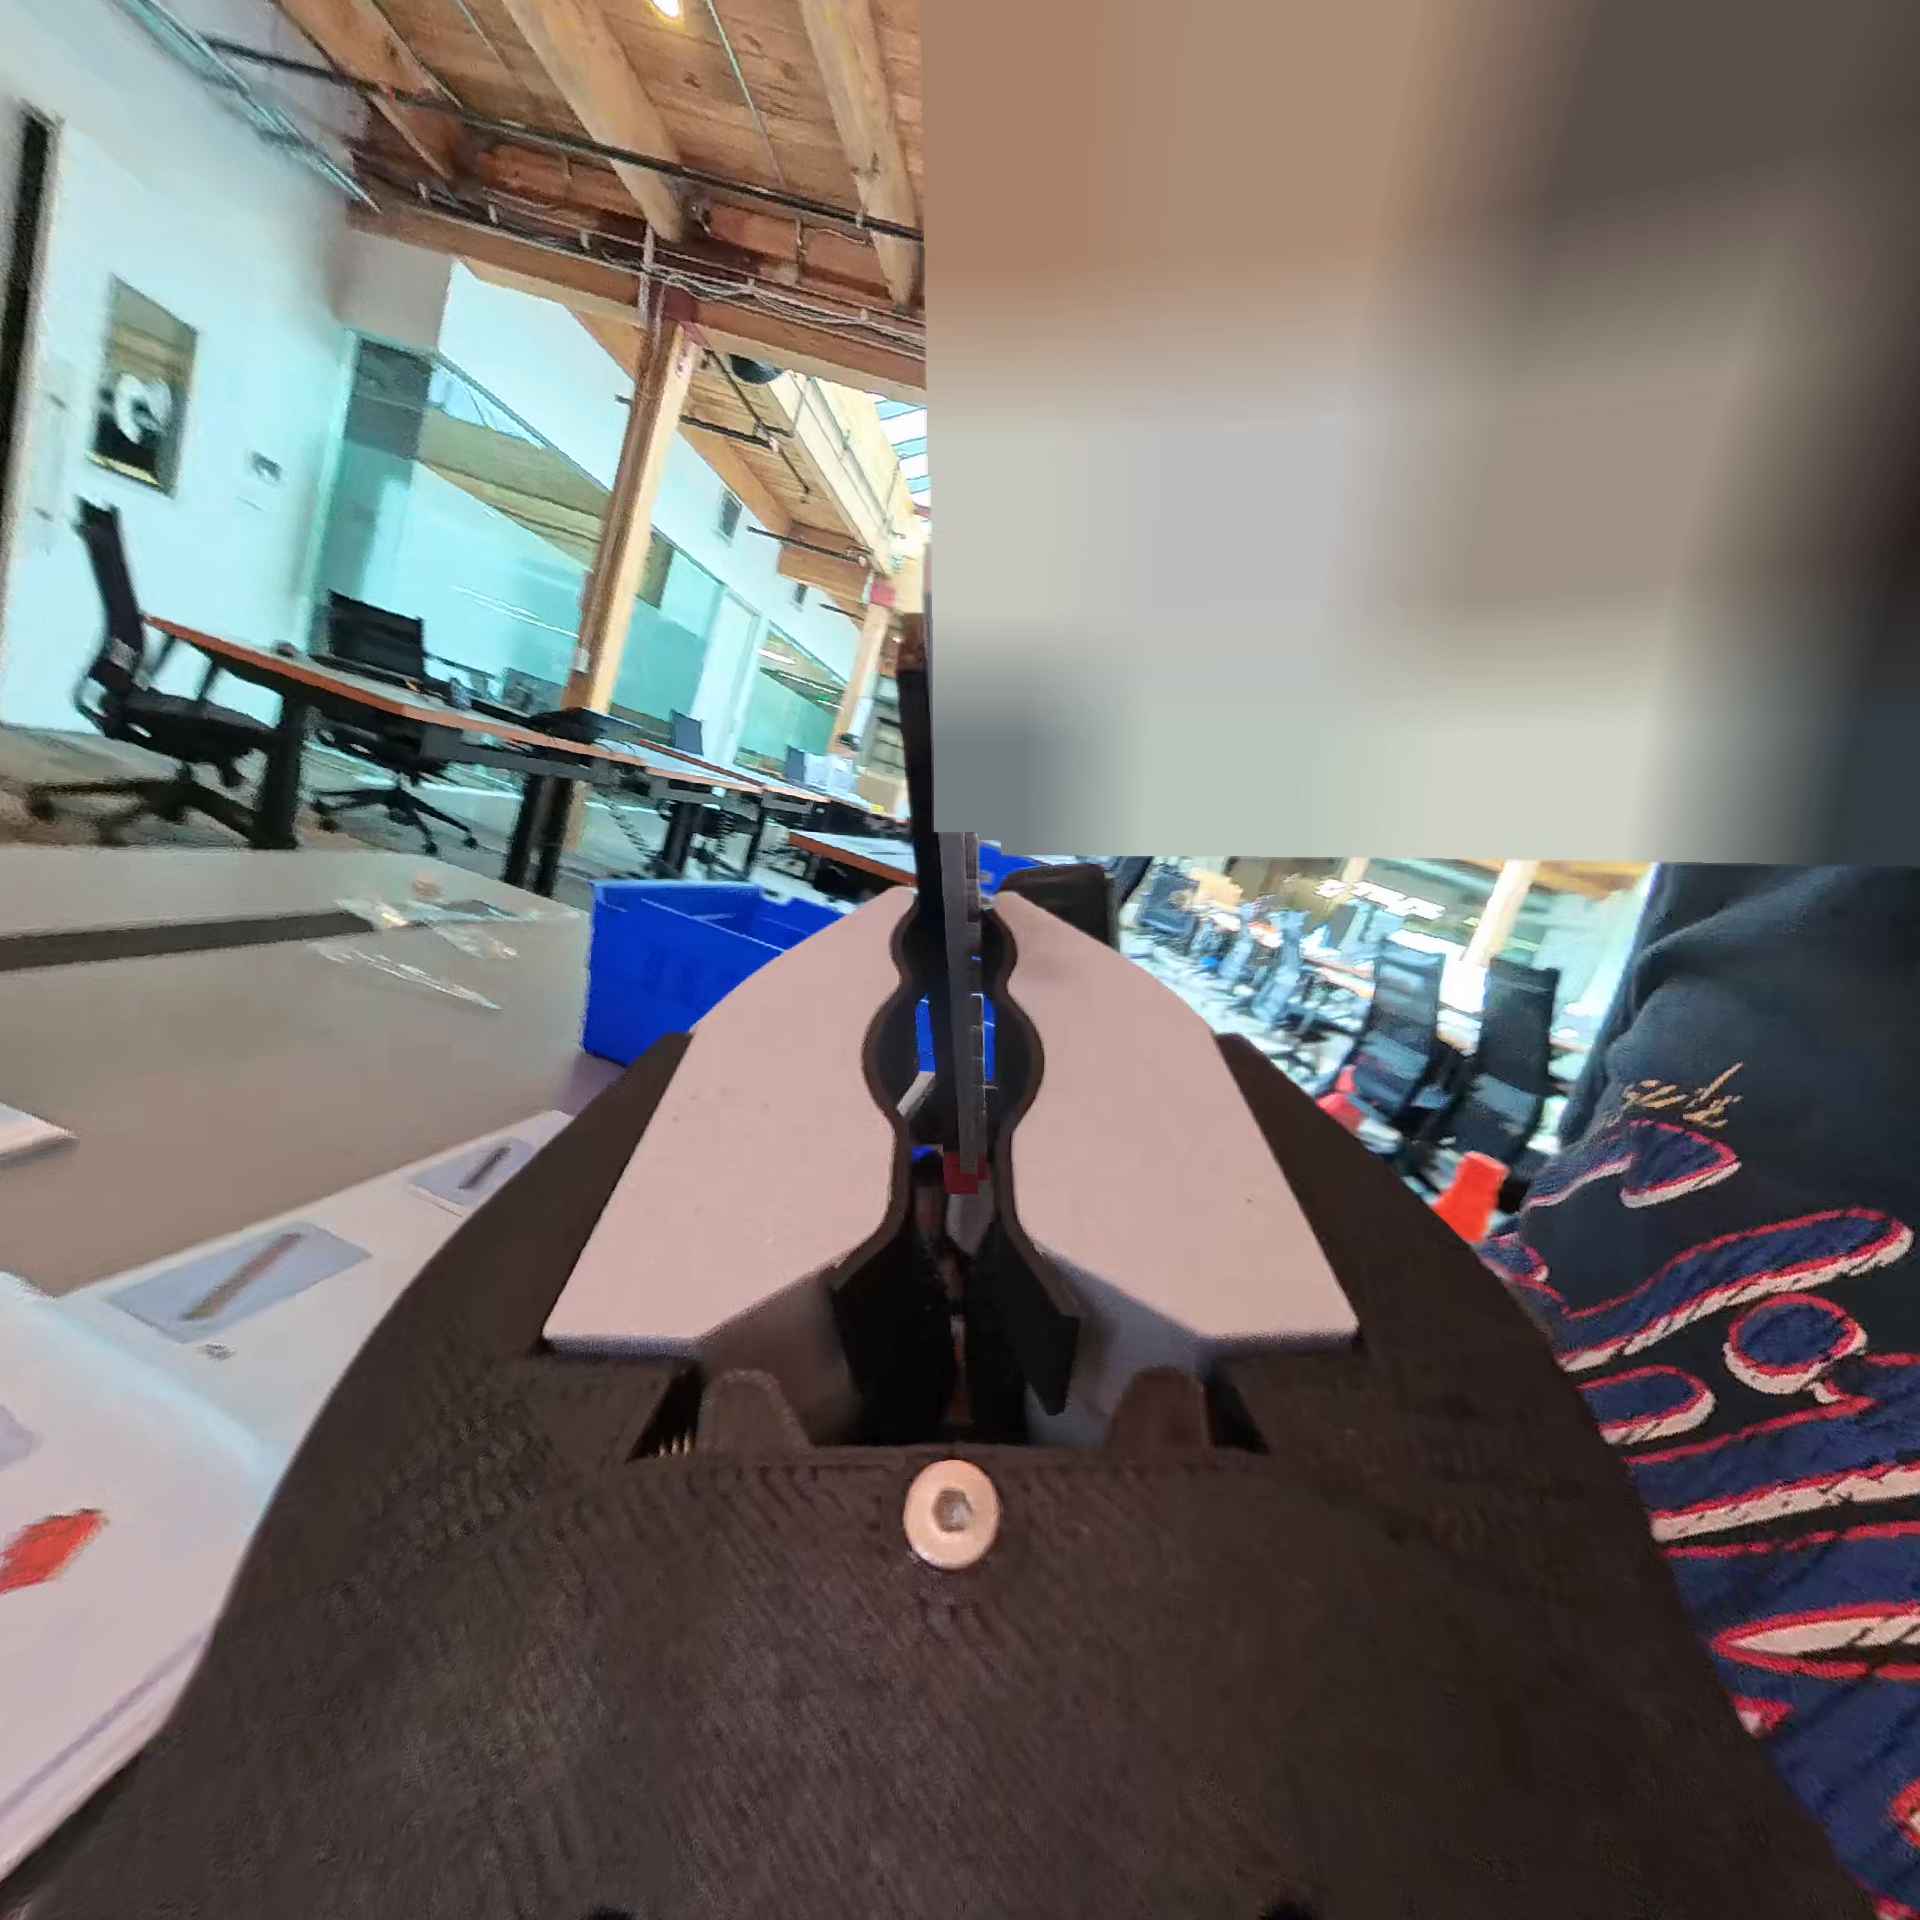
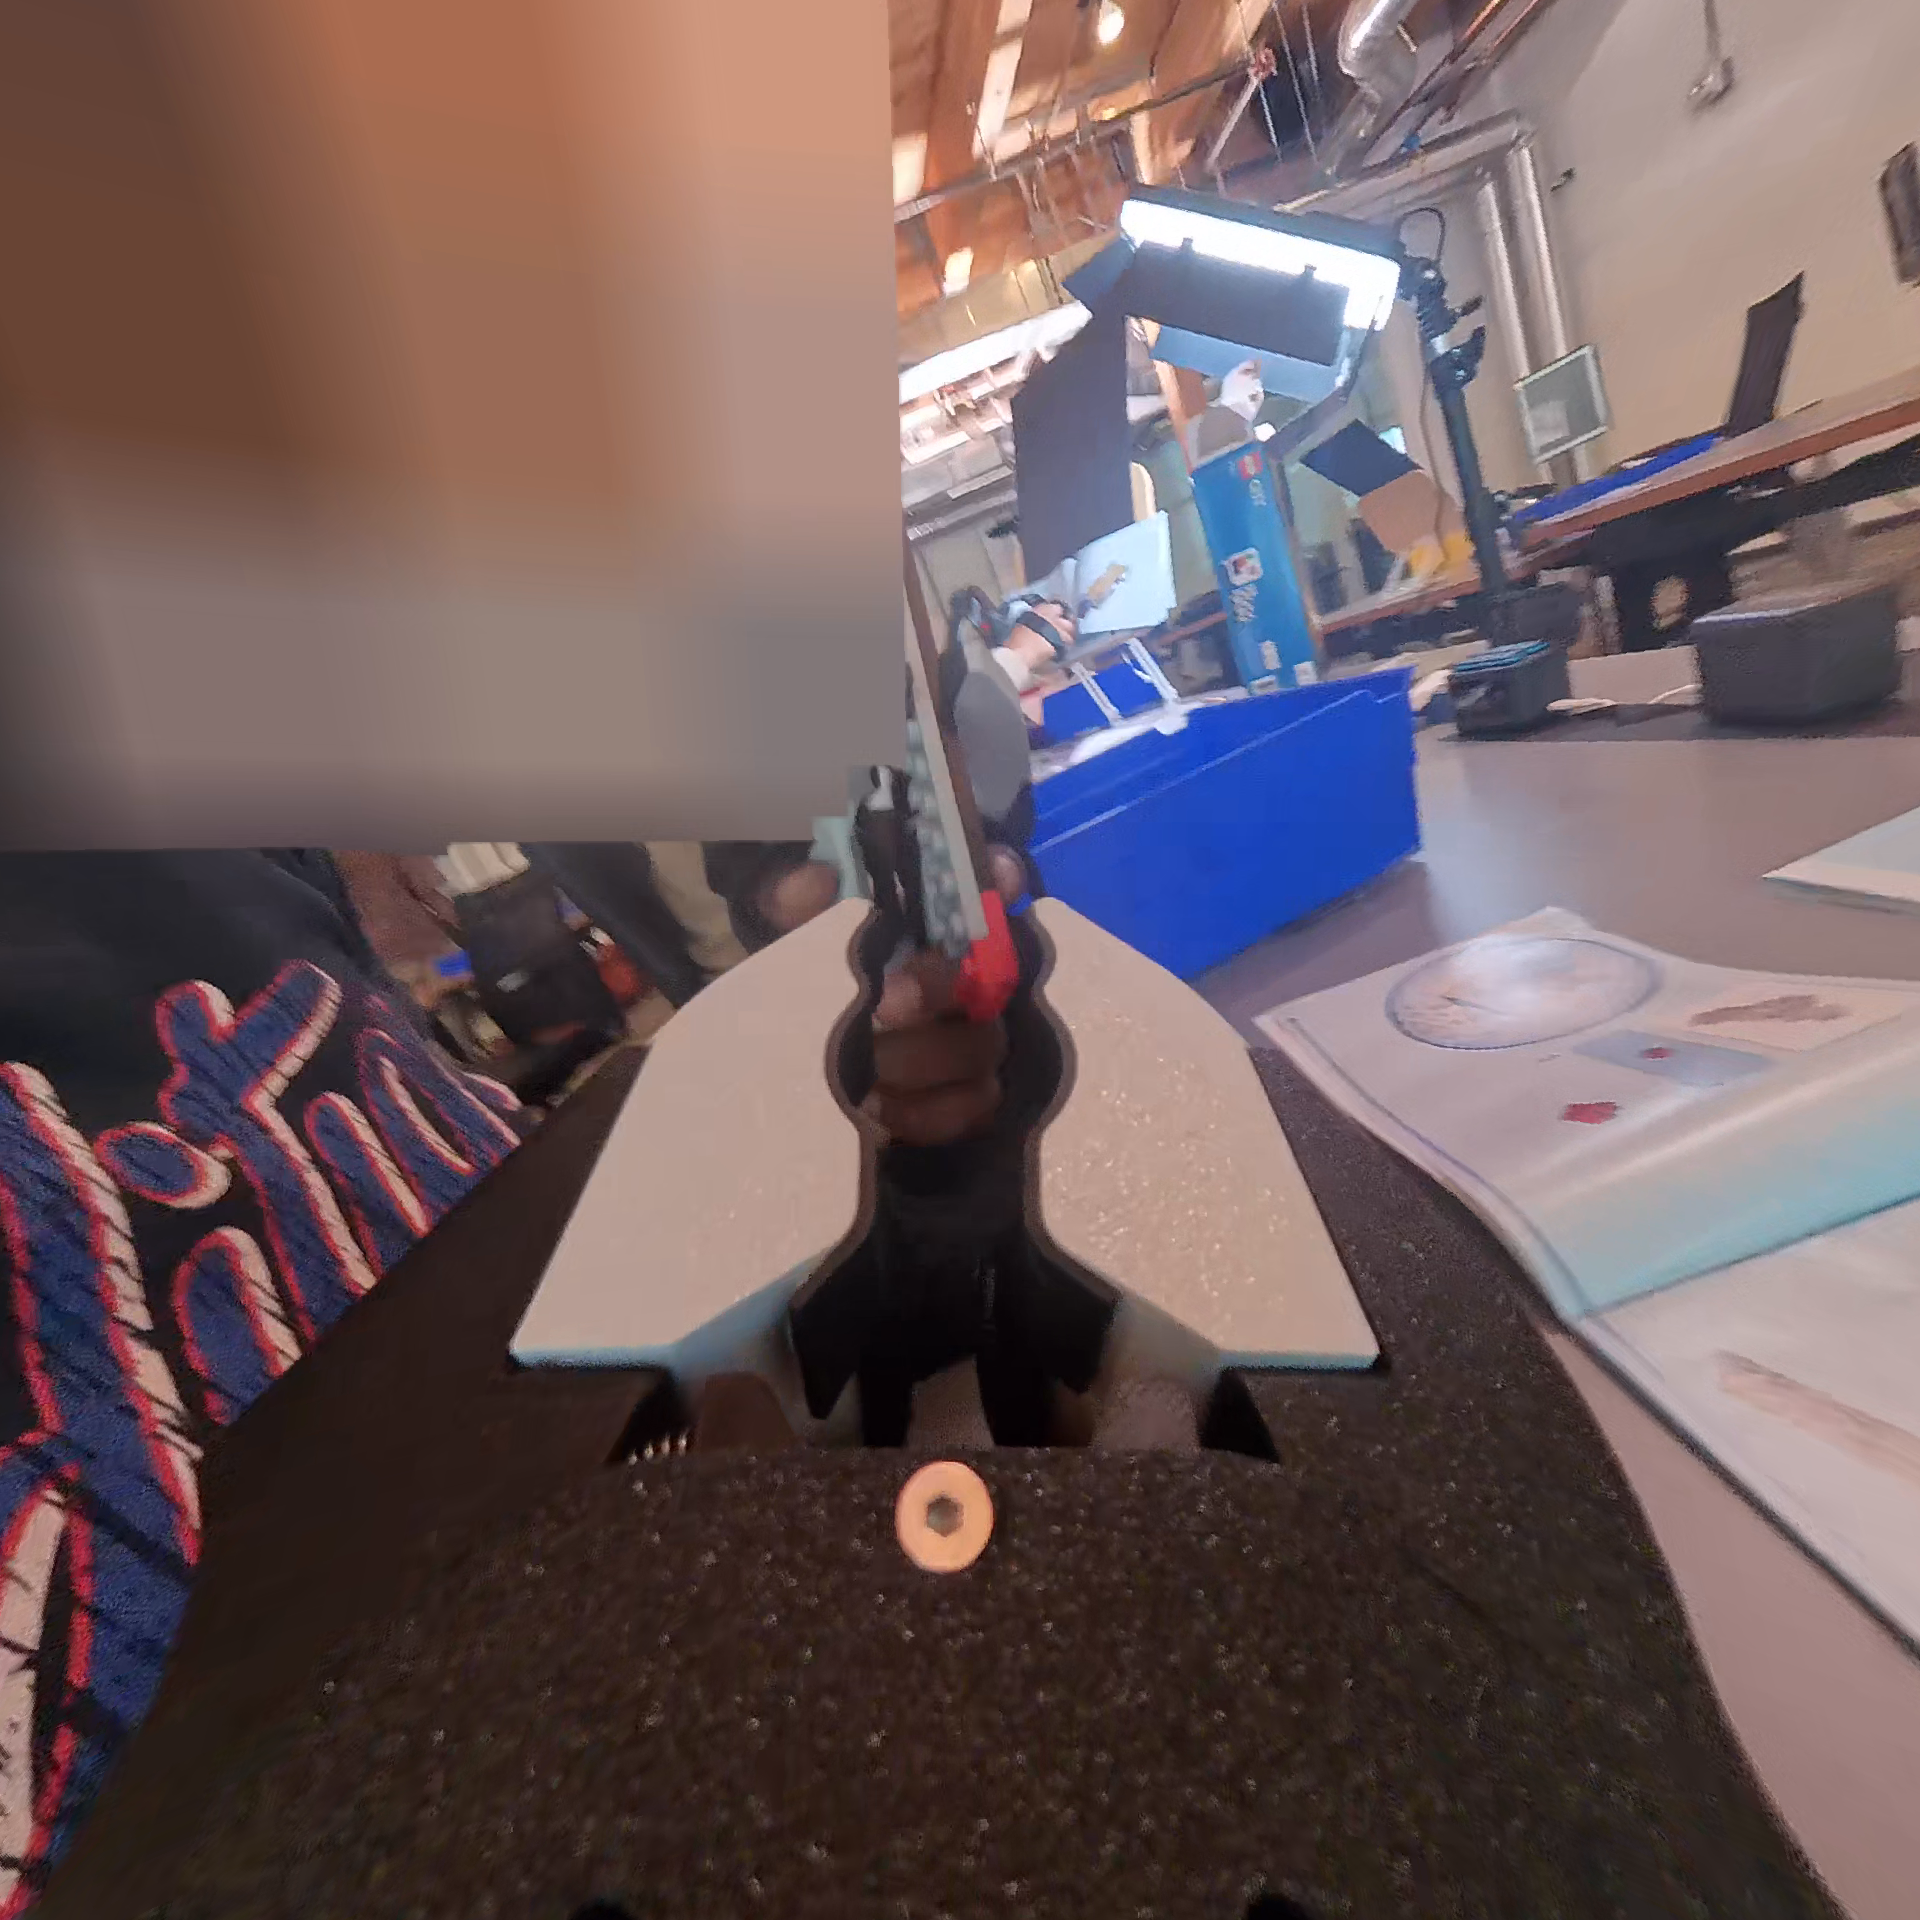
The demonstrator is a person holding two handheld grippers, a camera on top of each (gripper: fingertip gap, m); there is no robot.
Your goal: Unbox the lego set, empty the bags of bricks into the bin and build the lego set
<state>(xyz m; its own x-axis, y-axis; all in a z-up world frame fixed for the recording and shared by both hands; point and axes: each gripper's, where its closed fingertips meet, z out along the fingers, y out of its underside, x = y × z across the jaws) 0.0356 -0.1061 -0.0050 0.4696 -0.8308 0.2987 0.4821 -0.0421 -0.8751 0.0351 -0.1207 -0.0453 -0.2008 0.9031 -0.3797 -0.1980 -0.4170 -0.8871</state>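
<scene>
My left gripper [image 1: 951,909] is shut on a thin grey lego assembly [image 1: 964,1018] that stands edge-on between its grey fingers. A black strip rises from the assembly's top and a small red brick [image 1: 961,1172] sits at its lower end. In the right wrist view, my right gripper [image 2: 951,914] is closed around the same assembly [image 2: 940,831] at its red brick [image 2: 982,971]. A hand [image 2: 935,1081] shows through the gap behind it. The blue bin [image 1: 675,956] stands on the table beyond, and also shows in the right wrist view [image 2: 1226,831].
The open instruction booklet [image 2: 1610,1122] lies on the grey table [image 1: 260,1039] by the grippers. Clear bags [image 1: 436,935] lie further back. The blue lego box [image 2: 1252,561] stands upright behind the bin. Black cases [image 2: 1797,665] sit at the far right. The person's dark sweater [image 1: 1766,1351] is close. Left tips to right tips: about 4 centimeters.
</scene>
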